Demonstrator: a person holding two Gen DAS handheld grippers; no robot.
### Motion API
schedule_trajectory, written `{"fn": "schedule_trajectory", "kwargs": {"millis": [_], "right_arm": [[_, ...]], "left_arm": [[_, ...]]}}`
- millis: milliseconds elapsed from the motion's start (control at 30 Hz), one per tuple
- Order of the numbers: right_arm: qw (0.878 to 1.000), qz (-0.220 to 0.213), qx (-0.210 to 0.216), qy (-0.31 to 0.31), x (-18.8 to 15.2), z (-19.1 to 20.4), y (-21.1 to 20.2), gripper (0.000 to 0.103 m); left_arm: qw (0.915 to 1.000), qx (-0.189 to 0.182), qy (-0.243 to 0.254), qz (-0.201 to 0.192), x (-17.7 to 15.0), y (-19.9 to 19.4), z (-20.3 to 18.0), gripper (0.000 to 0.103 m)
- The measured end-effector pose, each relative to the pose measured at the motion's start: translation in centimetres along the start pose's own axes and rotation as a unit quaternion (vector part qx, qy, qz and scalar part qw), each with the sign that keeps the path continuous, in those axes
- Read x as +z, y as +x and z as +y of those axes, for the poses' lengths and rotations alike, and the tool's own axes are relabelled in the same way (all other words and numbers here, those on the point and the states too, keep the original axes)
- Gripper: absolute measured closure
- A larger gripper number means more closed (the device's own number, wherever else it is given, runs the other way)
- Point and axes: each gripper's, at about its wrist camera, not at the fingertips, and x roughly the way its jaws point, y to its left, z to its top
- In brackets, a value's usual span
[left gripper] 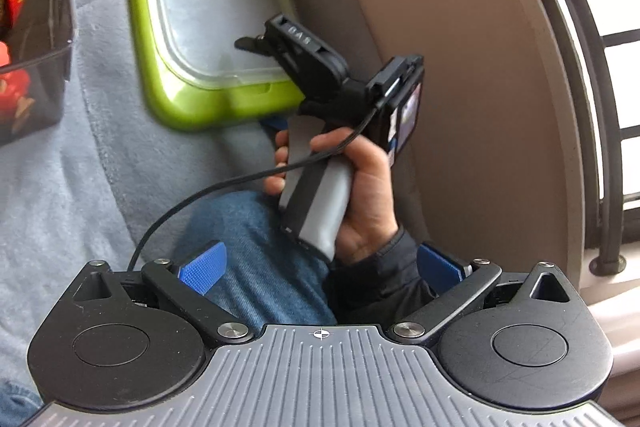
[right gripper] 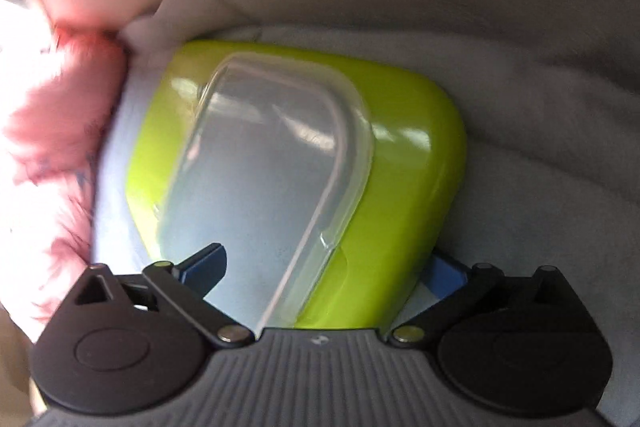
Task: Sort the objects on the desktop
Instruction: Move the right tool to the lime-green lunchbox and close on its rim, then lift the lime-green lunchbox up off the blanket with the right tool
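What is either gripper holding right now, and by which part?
Nothing. The left gripper is open over the person's lap. The right gripper is open around the near end of the green box; its pads don't appear to press it.

My left gripper (left gripper: 320, 267) sits at the bottom of the view, its blue-padded fingers (left gripper: 202, 267) spread wide with nothing between them. Beyond them lies my leg in blue jeans (left gripper: 256, 247). My right hand (left gripper: 360, 187), in a dark sleeve, grips the grey handle of the right gripper (left gripper: 316, 75), which points toward a green box (left gripper: 200, 27) with a clear lid. A black cable (left gripper: 200, 199) runs from that gripper down to the lower left. The box lies on a grey-blue cloth (left gripper: 60, 187). At the upper left stands a dark bin (left gripper: 44, 27) holding red items. A beige surface (left gripper: 440, 47) curves along the right, with dark window bars (left gripper: 592, 107) past it.
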Motion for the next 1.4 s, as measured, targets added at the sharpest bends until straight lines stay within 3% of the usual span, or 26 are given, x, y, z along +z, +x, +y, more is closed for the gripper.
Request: {"fn": "schedule_trajectory", "kwargs": {"millis": [167,233,267,367,433,500,567,633,733,833,933,1000,1033,1200,1400], "right_arm": [[0.999,-0.007,0.036,0.014,0.5,-0.7,0.4,0.0],[0.996,-0.009,0.086,0.034,0.8,-1.8,0.1,0.003],[0.992,-0.01,0.117,0.046,0.9,-2.3,-0.1,0.011],[0.97,-0.006,0.233,0.071,1.1,-3.1,-0.5,0.024],[0.947,-0.007,0.316,0.059,1.1,-2.5,-1.1,0.024],[0.926,-0.017,0.376,0.026,0.9,-1.2,-1.8,0.025],[0.914,-0.025,0.405,0.008,1.0,0.4,-1.7,0.025],[0.919,-0.026,0.392,0.01,1.4,2.4,-0.6,0.024],[0.945,-0.033,0.325,0.004,1.9,5.6,1.4,0.028],[0.954,-0.061,0.293,-0.015,1.8,8.0,1.5,0.034],[0.952,-0.075,0.296,-0.025,1.4,9.1,0.3,0.047],[0.952,-0.065,0.298,-0.019,0.3,8.1,-2.2,0.064],[0.952,-0.056,0.302,-0.011,0.1,7.8,-2.7,0.079],[0.945,-0.045,0.325,0.002,-1.0,4.9,-7.3,0.081],[0.926,-0.037,0.375,-0.011,-2.5,1.6,-14.3,0.076]], "left_arm": [[0.9993,-0.031,-0.008,-0.022,-0.7,-1.6,0.2,0.0],[0.9989,-0.035,-0.007,-0.031,-0.9,-2.1,0.2,0.0],[0.9987,-0.035,-0.006,-0.036,-1.0,-2.3,0.2,0.0],[0.9983,-0.032,-0.011,-0.048,-0.8,-2.3,0.9,0.0],[0.9977,-0.034,-0.022,-0.054,-0.7,-2.3,1.5,0.0],[0.9971,-0.039,-0.033,-0.056,-0.7,-2.3,1.9,0.0],[0.9968,-0.043,-0.04,-0.055,-0.8,-2.1,2.3,0.0],[0.9962,-0.048,-0.047,-0.055,-0.8,-2.1,2.8,0.0],[0.9959,-0.05,-0.053,-0.055,-0.6,-2.4,3.5,0.0],[0.9955,-0.037,-0.056,-0.067,-0.1,-3.5,4.1,0.0],[0.9926,-0.05,-0.072,-0.084,0.0,-4.3,4.8,0.0],[0.9908,-0.06,-0.083,-0.088,0.0,-4.4,5.2,0.0],[0.9905,-0.062,-0.086,-0.088,-0.1,-4.5,5.4,0.0],[0.9885,-0.078,-0.085,-0.098,-0.4,-5.1,5.7,0.0],[0.9821,-0.111,-0.041,-0.146,-0.8,-7.5,4.4,0.0]]}}
